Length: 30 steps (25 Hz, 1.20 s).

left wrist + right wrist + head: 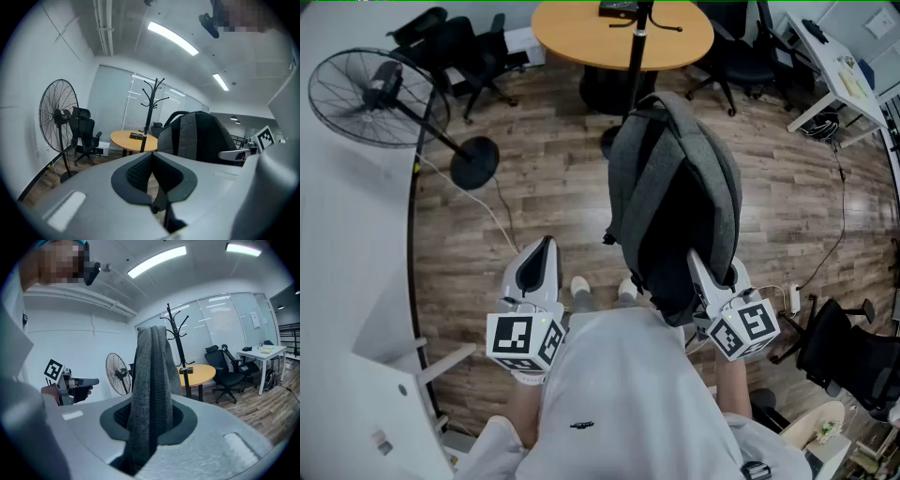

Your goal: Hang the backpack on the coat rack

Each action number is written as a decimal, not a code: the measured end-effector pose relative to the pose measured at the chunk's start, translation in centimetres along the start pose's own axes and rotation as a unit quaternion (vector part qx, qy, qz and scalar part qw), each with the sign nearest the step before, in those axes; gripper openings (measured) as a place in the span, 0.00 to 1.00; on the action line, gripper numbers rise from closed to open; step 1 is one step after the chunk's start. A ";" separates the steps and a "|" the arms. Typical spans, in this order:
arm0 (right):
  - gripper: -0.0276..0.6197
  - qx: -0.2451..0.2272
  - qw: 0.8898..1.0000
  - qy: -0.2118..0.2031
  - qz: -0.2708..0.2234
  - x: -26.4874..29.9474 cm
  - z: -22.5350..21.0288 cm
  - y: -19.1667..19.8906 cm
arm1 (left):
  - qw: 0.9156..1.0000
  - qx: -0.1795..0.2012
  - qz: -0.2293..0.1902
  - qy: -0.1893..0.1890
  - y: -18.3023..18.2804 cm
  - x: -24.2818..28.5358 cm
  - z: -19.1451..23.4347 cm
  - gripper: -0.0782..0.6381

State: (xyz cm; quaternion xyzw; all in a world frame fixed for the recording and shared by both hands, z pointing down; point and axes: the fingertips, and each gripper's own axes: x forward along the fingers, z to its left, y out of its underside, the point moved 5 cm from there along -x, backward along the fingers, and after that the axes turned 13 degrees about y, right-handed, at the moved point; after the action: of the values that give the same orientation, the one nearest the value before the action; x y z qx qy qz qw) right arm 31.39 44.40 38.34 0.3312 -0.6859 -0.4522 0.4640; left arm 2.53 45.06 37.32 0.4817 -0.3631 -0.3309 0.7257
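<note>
While the right claw (698, 267) grips a woven grey strap (151, 380) between its narrowed jaws, the grey and black fabric backpack (675, 187) hangs from that strap in the air above the wooden plank floor (544, 178), clear of it. In the head view the bag sits at twelve o'clock from the right claw, its long axis running from six to twelve. The black, branched metal coat rack (637, 42) stands farther along nearly the same line, between eleven and twelve o'clock, just in front of the round wooden worktop (572, 37). The right hand is therefore the one placed to carry the load to a hook, and I judge that the bag must travel forward and up. The left claw (546, 248) waits at nine o'clock from the right one, jaws drawn together on nothing, the rack (151, 103) ahead of it at about twelve o'clock. The backpack looks soft and half full, with a dark middle panel between grey sides. A black pedestal fan (370, 94) stands well off at ten o'clock.
</note>
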 end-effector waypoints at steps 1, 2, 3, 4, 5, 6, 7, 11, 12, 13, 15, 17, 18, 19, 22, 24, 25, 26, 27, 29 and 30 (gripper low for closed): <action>0.18 0.001 1.000 0.000 0.000 0.0 0.2 -0.1 | 1.000 -0.001 -0.001 0.001 0.0 -0.3 0.1 0.13; 0.18 0.001 1.000 0.000 0.000 0.0 0.3 -0.2 | 1.000 -0.002 -0.002 0.001 -0.1 -0.5 0.2 0.13; 0.18 0.000 1.000 0.000 0.000 0.1 0.5 -0.4 | 1.000 -0.003 -0.003 0.002 0.0 -0.6 0.4 0.13; 0.18 -0.002 1.000 0.001 0.000 0.2 0.7 -0.4 | 1.000 -0.006 -0.003 0.003 0.0 -0.7 0.6 0.13; 0.18 -0.003 1.000 0.001 0.000 0.4 0.8 -0.5 | 1.000 -0.008 -0.003 0.004 0.2 -0.7 0.8 0.13; 0.18 -0.005 1.000 0.003 0.000 0.6 1.0 -0.5 | 1.000 -0.011 -0.003 0.006 0.2 -0.6 1.1 0.13; 0.18 -0.005 1.000 0.005 0.000 0.9 1.1 -0.4 | 1.000 -0.012 -0.003 0.008 0.2 -0.6 1.4 0.13; 0.18 0.000 1.000 0.014 0.002 2.2 2.1 -0.2 | 1.000 -0.019 -0.001 0.008 0.3 -1.3 3.1 0.13; 0.18 0.003 1.000 0.016 0.002 2.3 2.2 -0.2 | 1.000 -0.027 0.001 0.007 0.7 -1.5 3.5 0.13; 0.18 0.007 1.000 0.018 0.003 2.4 2.4 -0.3 | 0.999 -0.035 0.004 0.008 1.0 -1.6 3.8 0.13; 0.18 0.013 1.000 0.026 0.003 2.7 2.8 -0.7 | 0.999 -0.046 0.009 0.016 1.4 -1.6 4.5 0.13; 0.18 0.018 0.999 0.033 0.000 3.1 3.3 -1.0 | 0.999 -0.046 0.008 0.026 1.2 -1.6 5.1 0.13; 0.18 0.020 0.999 0.036 -0.002 3.4 3.7 -1.0 | 0.999 -0.043 0.005 0.031 0.9 -1.6 5.5 0.13; 0.18 0.020 0.999 0.039 -0.004 3.6 4.1 -1.1 | 0.999 -0.041 0.001 0.035 0.7 -1.6 5.9 0.13; 0.18 0.018 0.999 0.047 -0.013 4.3 5.5 -1.0 | 0.998 -0.037 -0.010 0.043 0.3 -2.0 7.5 0.13; 0.18 0.014 0.998 0.052 -0.018 4.8 6.4 -0.9 | 0.998 -0.038 -0.015 0.046 0.2 -2.3 8.7 0.13; 0.18 0.013 0.998 0.053 -0.020 4.9 6.8 -0.7 | 0.998 -0.040 -0.018 0.047 0.2 -2.6 9.1 0.13; 0.18 0.012 0.998 0.055 -0.022 5.0 7.2 -0.6 | 0.998 -0.041 -0.023 0.048 0.3 -3.0 9.5 0.13; 0.18 0.013 0.998 0.056 -0.023 5.1 7.6 -0.5 | 0.998 -0.042 -0.027 0.048 0.3 -3.4 9.9 0.13; 0.18 0.019 0.998 0.056 -0.020 5.3 8.4 -0.2 | 0.998 -0.044 -0.029 0.047 0.4 -4.1 10.6 0.13; 0.18 0.021 0.998 0.056 -0.018 5.5 8.7 -0.1 | 0.997 -0.046 -0.028 0.047 0.3 -4.2 10.9 0.13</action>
State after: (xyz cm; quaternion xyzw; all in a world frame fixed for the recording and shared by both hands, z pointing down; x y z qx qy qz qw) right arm 21.29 42.30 38.71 0.3778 -0.6623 -0.4267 0.4864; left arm -8.86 43.62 39.72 0.4730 -0.2997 -0.3447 0.7534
